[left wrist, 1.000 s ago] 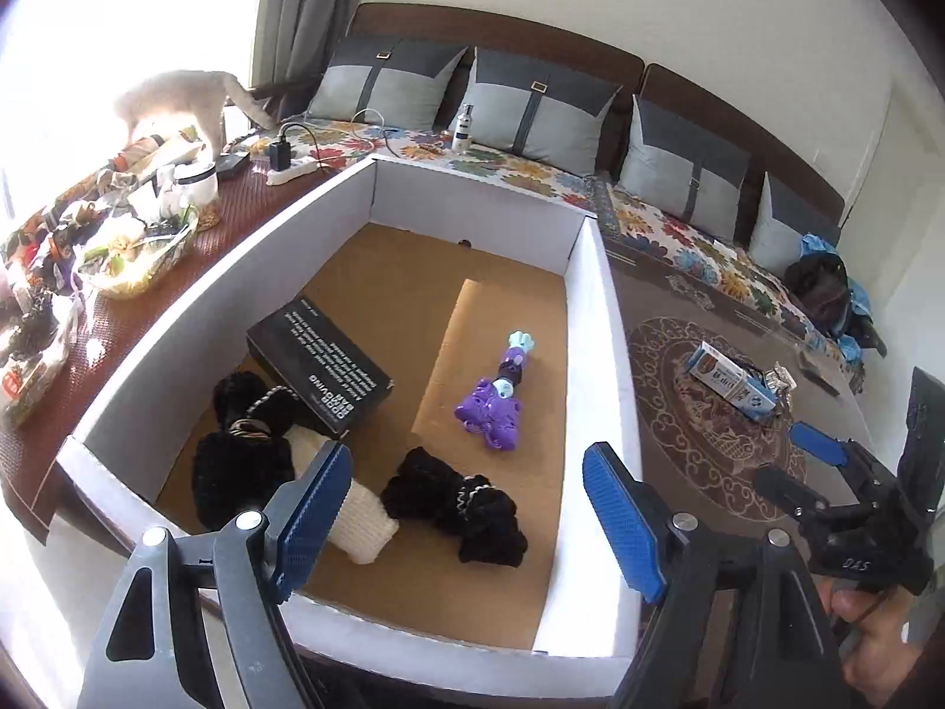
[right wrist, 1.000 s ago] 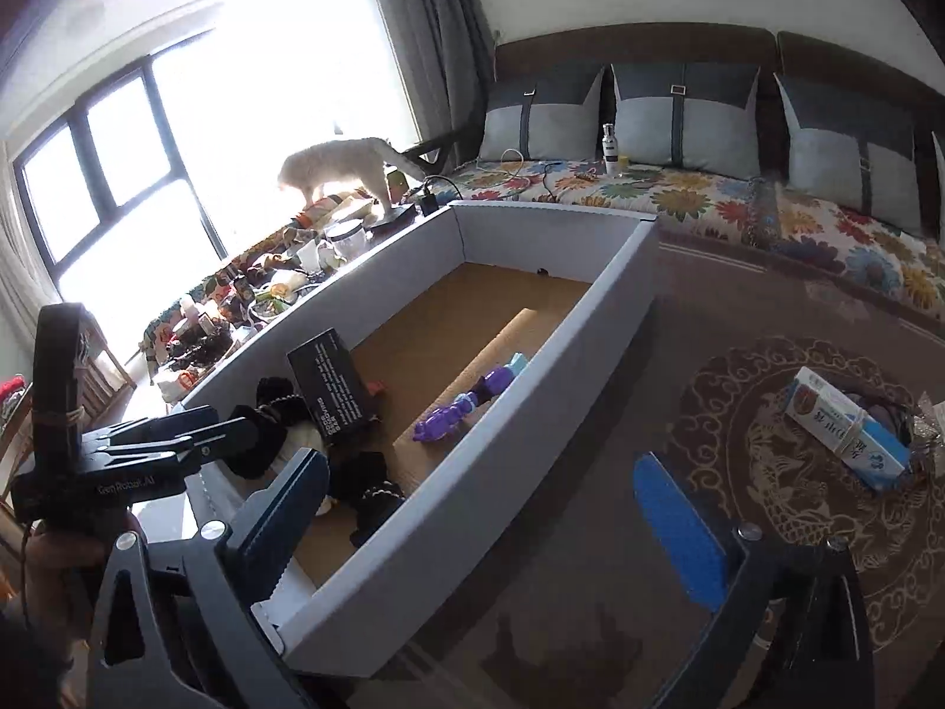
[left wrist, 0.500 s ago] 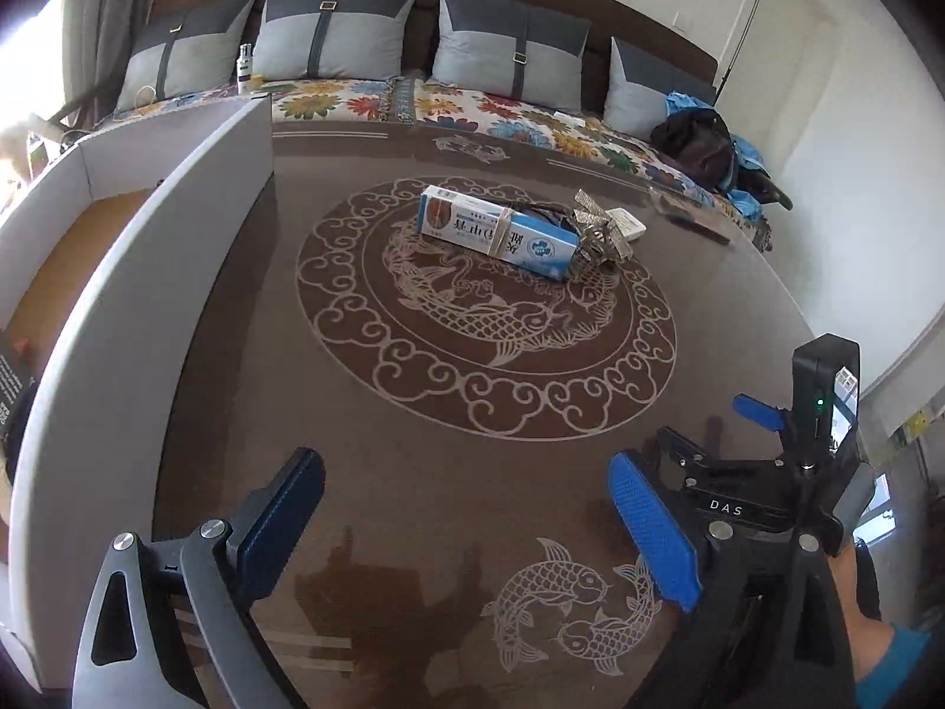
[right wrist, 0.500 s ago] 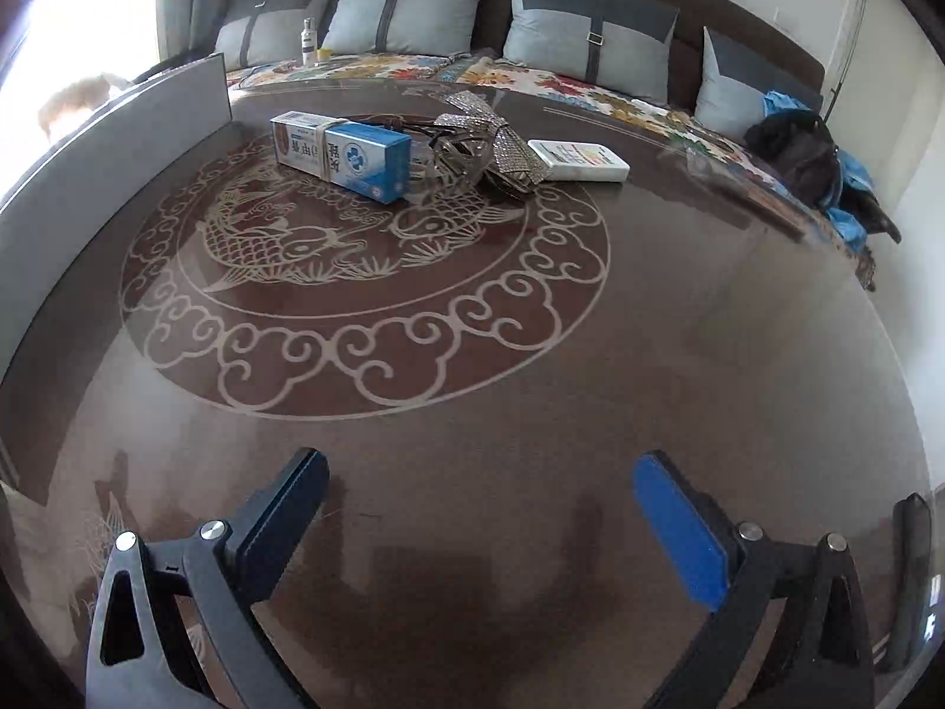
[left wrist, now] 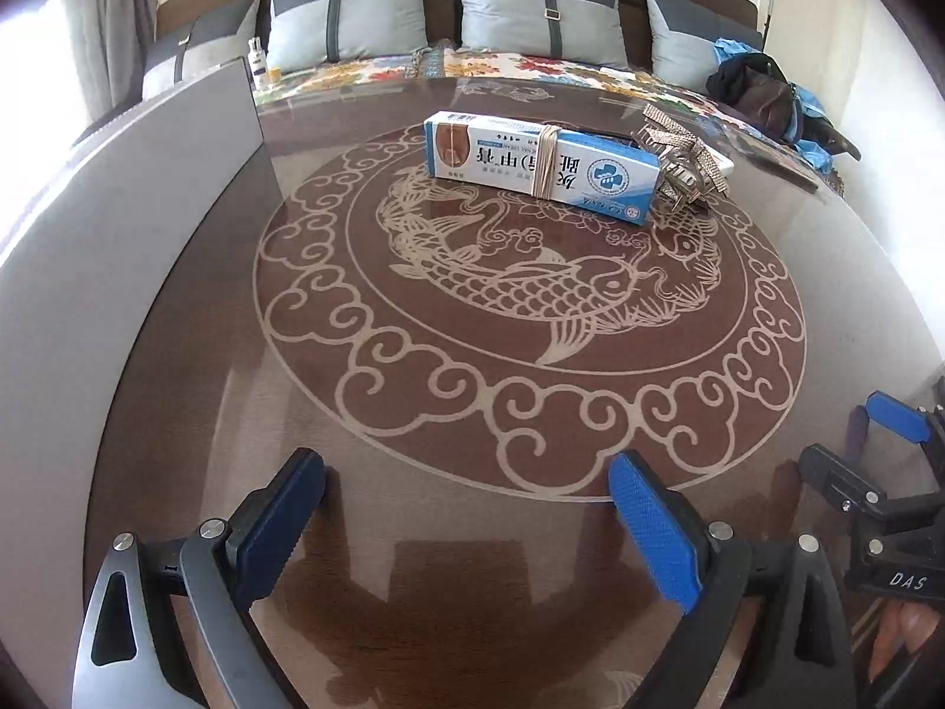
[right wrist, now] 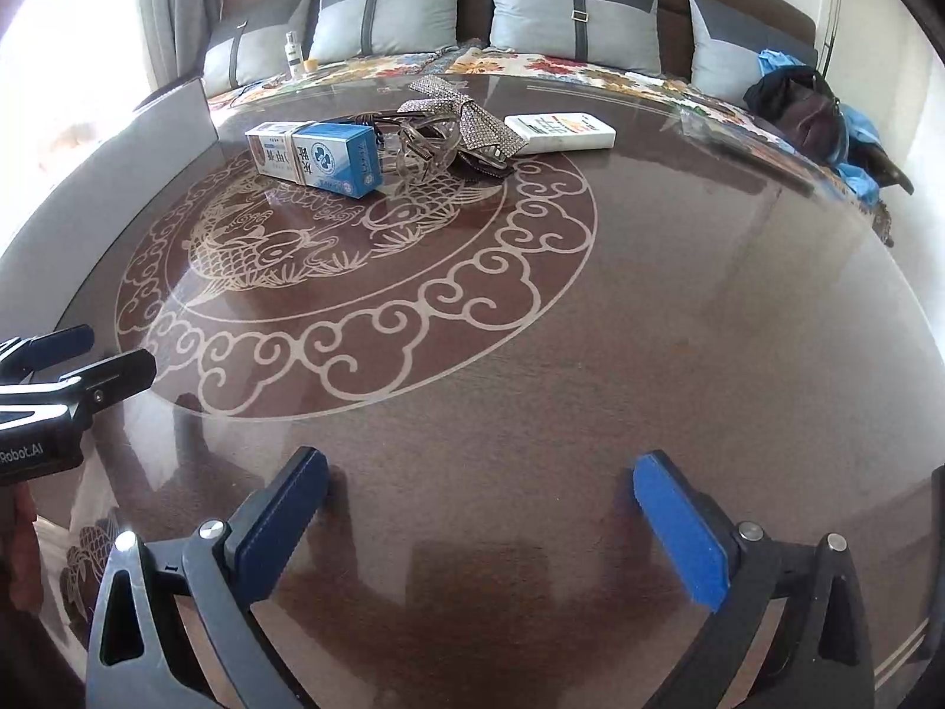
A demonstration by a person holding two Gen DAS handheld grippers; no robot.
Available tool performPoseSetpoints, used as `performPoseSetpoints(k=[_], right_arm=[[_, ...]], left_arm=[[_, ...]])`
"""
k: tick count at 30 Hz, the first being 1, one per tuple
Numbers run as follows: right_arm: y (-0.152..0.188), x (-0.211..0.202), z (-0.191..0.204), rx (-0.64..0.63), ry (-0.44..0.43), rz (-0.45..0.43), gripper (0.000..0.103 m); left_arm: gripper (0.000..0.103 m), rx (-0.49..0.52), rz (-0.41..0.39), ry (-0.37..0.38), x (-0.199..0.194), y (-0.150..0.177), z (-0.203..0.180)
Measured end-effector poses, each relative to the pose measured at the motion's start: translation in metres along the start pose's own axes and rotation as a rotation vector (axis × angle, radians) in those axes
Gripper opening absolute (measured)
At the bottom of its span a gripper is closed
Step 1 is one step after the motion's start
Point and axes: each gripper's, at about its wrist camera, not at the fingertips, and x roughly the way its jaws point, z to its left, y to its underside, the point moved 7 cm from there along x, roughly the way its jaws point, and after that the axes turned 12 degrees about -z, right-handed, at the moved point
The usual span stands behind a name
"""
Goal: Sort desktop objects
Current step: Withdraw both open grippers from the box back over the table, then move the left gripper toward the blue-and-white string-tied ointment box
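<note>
The left gripper [left wrist: 466,508] hangs over the dark glass-topped table [left wrist: 413,579] with its 2 blue pads spread wide and nothing between them; the last 2 readings of its spread sit level, so the jaws stand apart rather than moving. The right gripper [right wrist: 481,517] is likewise spread wide and empty, tilted down at the bare tabletop just in front of its pads. Ahead of both tools, well beyond the fingertips, lies the blue-and-white carton [left wrist: 540,162], flat on its long side on the fish-and-cloud medallion [left wrist: 531,319] printed on the table, with a rubber band wrapped around its middle. From the left gripper it sits straight ahead and slightly right; from the right gripper it sits ahead and to the left. Touching the carton's far right end is a rhinestone bow hair clip [right wrist: 458,118], and just beyond that, further right, a flat white box [right wrist: 561,131]. To the left of both tools runs the grey wall of a cardboard tray [left wrist: 118,224]. Past the table is a sofa with 4 grey cushions [right wrist: 576,15] and a dark bag [right wrist: 794,106] at its right end. Each gripper shows at the edge of the other's view, side by side and apart.
</note>
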Motion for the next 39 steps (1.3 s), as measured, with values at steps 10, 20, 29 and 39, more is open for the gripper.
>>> performPoseSetpoints(k=[10, 20, 29, 39], right_arm=[[0.0001, 0.0001, 0.0002, 0.0, 0.0, 0.0, 0.103], [0.0001, 0.0001, 0.0002, 0.001, 0.0, -0.001, 0.103], [0.0001, 0.0003, 0.0002, 0.001, 0.0, -0.001, 0.103], [0.0, 0.0003, 0.0, 0.001, 0.0, 0.0, 0.103]], left_arm=[[0.103, -0.007, -0.015, 0.009, -0.0042, 0.0017, -0.0007], [0.103, -0.007, -0.015, 0.009, -0.0037, 0.0021, -0.0003], [0.103, -0.007, -0.015, 0.009, -0.0045, 0.0015, -0.0002], [0.103, -0.006, -0.015, 0.01, -0.0037, 0.0016, 0.0]])
